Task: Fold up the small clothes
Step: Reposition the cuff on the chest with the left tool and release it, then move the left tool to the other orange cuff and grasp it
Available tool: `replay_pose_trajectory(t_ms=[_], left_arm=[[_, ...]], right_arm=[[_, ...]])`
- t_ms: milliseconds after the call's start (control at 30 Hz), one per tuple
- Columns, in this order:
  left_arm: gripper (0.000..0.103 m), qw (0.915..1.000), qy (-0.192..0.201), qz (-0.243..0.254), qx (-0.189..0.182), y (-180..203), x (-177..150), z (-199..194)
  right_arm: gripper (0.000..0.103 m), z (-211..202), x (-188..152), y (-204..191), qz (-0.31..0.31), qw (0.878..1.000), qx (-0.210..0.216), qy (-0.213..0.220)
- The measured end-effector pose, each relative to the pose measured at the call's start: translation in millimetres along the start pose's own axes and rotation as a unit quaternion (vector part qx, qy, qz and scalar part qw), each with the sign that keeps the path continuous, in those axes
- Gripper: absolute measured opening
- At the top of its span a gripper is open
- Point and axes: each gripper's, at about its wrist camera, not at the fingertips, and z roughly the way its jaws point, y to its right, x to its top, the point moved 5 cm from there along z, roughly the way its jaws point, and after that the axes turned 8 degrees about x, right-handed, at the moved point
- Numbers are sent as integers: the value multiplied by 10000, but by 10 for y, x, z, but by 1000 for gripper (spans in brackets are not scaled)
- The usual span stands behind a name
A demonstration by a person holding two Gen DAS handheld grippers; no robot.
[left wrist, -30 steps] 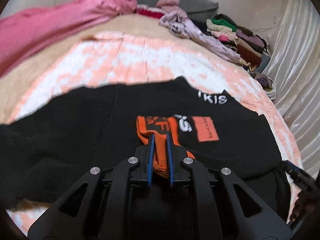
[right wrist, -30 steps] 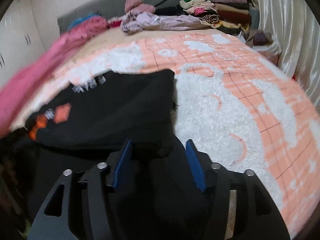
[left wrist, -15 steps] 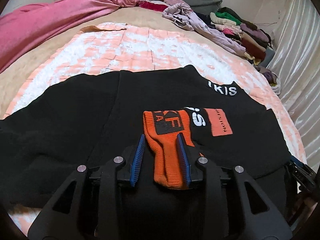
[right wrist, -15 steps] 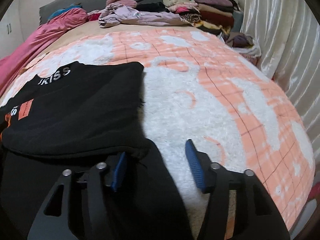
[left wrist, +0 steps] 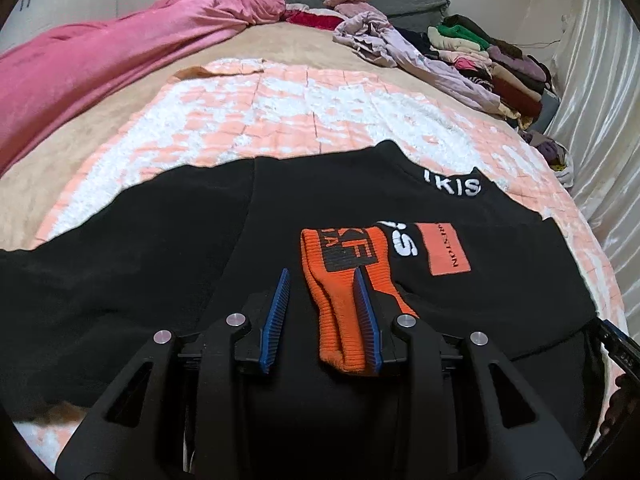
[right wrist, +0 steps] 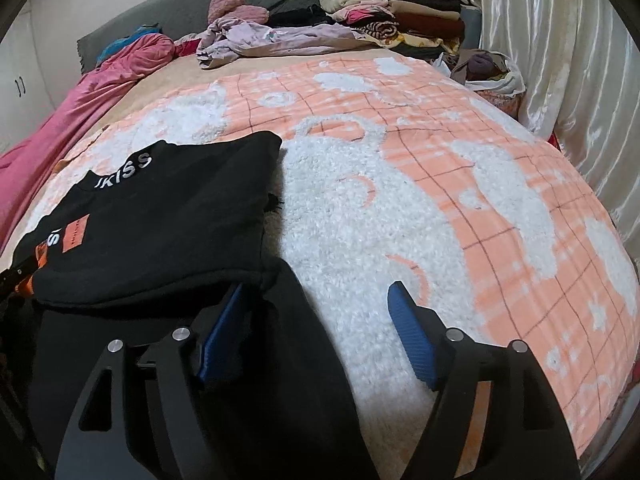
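Left view only: the orange cuff point(left wrist: 340, 304) with its black label, lying on the black sweatshirt point(left wrist: 160, 264); also the whole spread of the garment out to its left sleeve.
Right view only: the sweatshirt's point(right wrist: 160, 216) right edge, folded over, and the wide peach-and-white blanket point(right wrist: 440, 184) beyond that edge.
Sweatshirt: black, flat on the blanket in the middle of the bed, white letters at the collar, an orange patch point(left wrist: 442, 248) on the chest just beside the cuff.
Left gripper point(left wrist: 322, 280): fingers part-open, having just let go; the cuff lies loose between them, against the right-hand pad, not pinched.
Right gripper point(right wrist: 316, 300): fingers wide and just opening further; black cloth lies under and over the left-hand pad, the other pad stands clear over the blanket.
Far from the sweatshirt: a pink cover point(left wrist: 120, 60) along the bed's left side, a pile of folded clothes point(right wrist: 400, 12) at the head.
Hard to make out: the sweatshirt's lower hem, hidden behind both grippers; the collar lettering is cut short in the left view.
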Motion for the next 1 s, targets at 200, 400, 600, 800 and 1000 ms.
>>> replay_pose_trajectory(t_ms=[200, 400, 600, 800, 1000], left_arm=[[32, 9996, 258, -109, -76, -14, 82, -187], [40, 9981, 600, -64, -112, 26, 143, -403], [44, 9974, 686, 166, -157, 147, 136, -483], [44, 9968, 596, 447, -293, 326, 51, -412], [44, 9970, 118, 742, -167, 433, -119, -102]], right_arm=[[71, -192, 60, 74, 112, 9995, 82, 272], [71, -303, 165, -136, -94, 9978, 364, 554], [71, -275, 280, -499, -470, 9951, 657, 573], [67, -116, 356, -846, -765, 9918, 937, 403], [65, 184, 319, -1052, -902, 9901, 1074, 27]])
